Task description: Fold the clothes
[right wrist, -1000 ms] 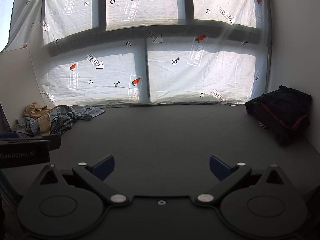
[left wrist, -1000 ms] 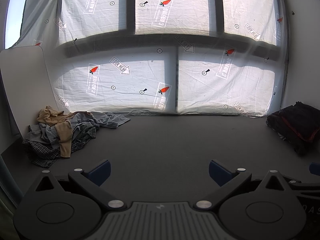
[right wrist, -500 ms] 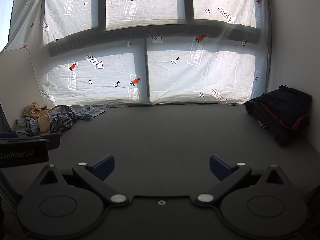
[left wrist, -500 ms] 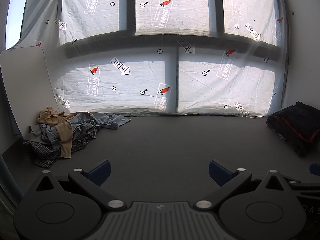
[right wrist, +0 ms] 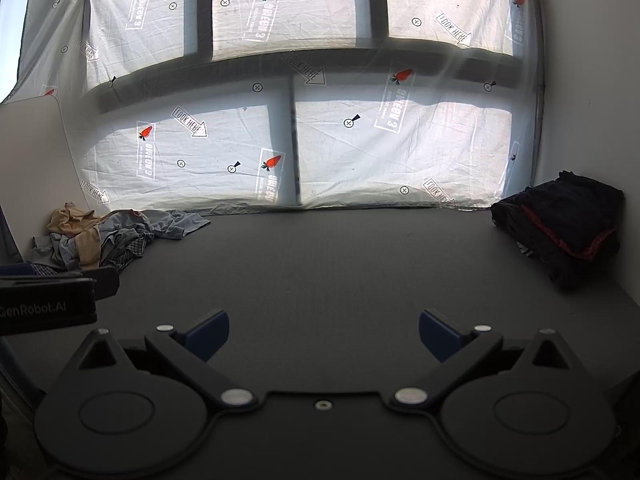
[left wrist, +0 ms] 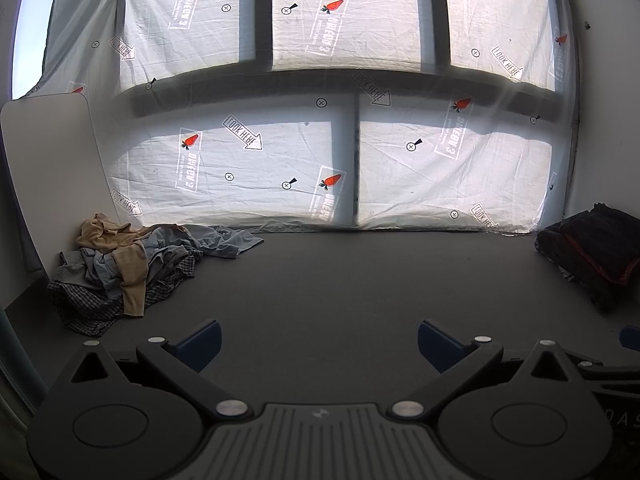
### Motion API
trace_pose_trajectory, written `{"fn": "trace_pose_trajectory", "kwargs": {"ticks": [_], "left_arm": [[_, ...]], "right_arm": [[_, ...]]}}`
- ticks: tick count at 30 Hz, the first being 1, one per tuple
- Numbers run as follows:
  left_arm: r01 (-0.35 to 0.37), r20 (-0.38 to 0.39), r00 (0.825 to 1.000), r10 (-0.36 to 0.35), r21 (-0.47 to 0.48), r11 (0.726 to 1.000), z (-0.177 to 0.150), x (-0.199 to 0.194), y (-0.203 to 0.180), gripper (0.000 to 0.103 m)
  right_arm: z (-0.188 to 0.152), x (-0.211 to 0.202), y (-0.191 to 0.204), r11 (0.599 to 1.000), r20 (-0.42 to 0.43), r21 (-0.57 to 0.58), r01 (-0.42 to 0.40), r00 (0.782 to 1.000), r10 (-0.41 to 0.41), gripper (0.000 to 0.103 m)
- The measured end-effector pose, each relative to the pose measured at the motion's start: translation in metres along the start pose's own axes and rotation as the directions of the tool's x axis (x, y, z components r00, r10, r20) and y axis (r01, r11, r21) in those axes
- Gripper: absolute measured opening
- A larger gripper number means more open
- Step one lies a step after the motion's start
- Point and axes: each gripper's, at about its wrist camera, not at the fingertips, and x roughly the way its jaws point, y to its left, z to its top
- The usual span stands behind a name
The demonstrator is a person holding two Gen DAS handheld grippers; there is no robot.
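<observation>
Far left of both wide-apart jaws, clothes pile (left wrist: 132, 264) lies.

The white sheet (left wrist: 312, 152) hung across the window carried black arrow signs reading "LOOK HERE" (left wrist: 242, 138), printed several times over. Beside red carrot pictures it bore boxed labels, mirrored, that seemed to read "QUEEN 3" (right wrist: 144, 160). In the right wrist view, the black body of the left gripper (right wrist: 44, 306) bore "GenRobot.AI".
</observation>
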Motion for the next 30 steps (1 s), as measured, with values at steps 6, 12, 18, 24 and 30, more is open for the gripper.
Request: {"fn": "trace_pose_trajectory", "kwargs": {"ticks": [6, 12, 18, 24, 30], "left_arm": [[0.001, -0.002, 1.000, -0.001, 0.000, 1.000, 0.002, 0.001, 0.000, 0.103], [0.000, -0.006, 1.000, 0.000, 0.000, 1.000, 0.001, 0.001, -0.001, 0.103], [-0.001, -0.021, 1.000, 0.001, -0.003, 1.000, 0.000, 0.005, 0.000, 0.103], [0.017, -0.042, 0.999, -0.018, -0.036, 0.999, 0.001, 0.016, -0.008, 0.103], [-0.001, -0.059, 0.998, -0.002, -0.043, 0.999, 0.010, 0.041, -0.033, 0.103]], "right_arm": [[0.000, 0.001, 0.000, 1.000, 0.001, -0.001, 0.002, 1.000, -0.002, 0.103], [-0.002, 0.002, 0.000, 1.000, 0.000, 0.006, 0.006, 1.000, -0.006, 0.103], [-0.004, 0.007, -0.001, 1.000, -0.014, 0.019, 0.012, 1.000, -0.012, 0.103], [-0.004, 0.016, -0.010, 0.999, -0.022, 0.018, 0.028, 0.999, -0.027, 0.103], [0.005, 0.039, -0.037, 0.998, 0.006, 0.024, 0.055, 0.998, -0.055, 0.103]]}}
